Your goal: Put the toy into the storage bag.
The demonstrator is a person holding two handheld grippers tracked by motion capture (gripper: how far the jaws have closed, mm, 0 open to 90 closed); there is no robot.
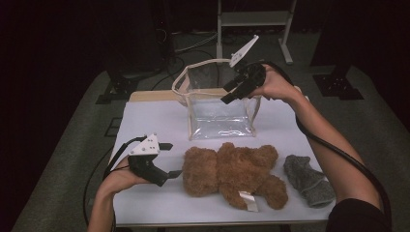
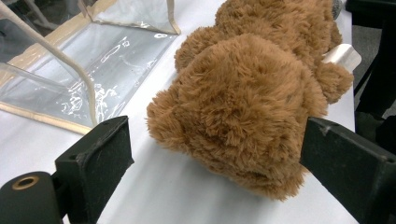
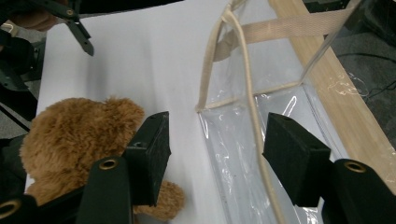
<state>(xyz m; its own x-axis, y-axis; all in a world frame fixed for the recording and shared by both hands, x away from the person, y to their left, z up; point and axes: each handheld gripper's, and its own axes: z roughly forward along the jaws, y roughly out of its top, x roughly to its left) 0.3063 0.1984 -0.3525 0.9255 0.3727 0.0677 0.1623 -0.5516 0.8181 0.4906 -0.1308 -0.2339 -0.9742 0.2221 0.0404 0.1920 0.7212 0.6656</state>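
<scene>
A brown teddy bear [image 1: 232, 171] lies on the white table [image 1: 150, 121], with a white tag [image 1: 249, 200] on it. My left gripper [image 1: 173, 158] stands open at its head. In the left gripper view the furry head [image 2: 243, 102] sits between the spread jaws [image 2: 217, 140], with a gap at the left pad. A clear bag with beige trim [image 1: 220, 104] stands upright behind the bear. My right gripper [image 1: 225, 94] hovers over its top right rim. In the right gripper view the beige rim [image 3: 252, 116] runs between the open jaws [image 3: 217, 140], and neither pad presses on it.
A grey sock [image 1: 307, 180] lies right of the bear, near the table's right edge. A wooden strip [image 1: 150, 95] runs along the table's back edge behind the bag. A metal stand [image 1: 251, 19] rises on the floor beyond. Black cables trail from both grippers.
</scene>
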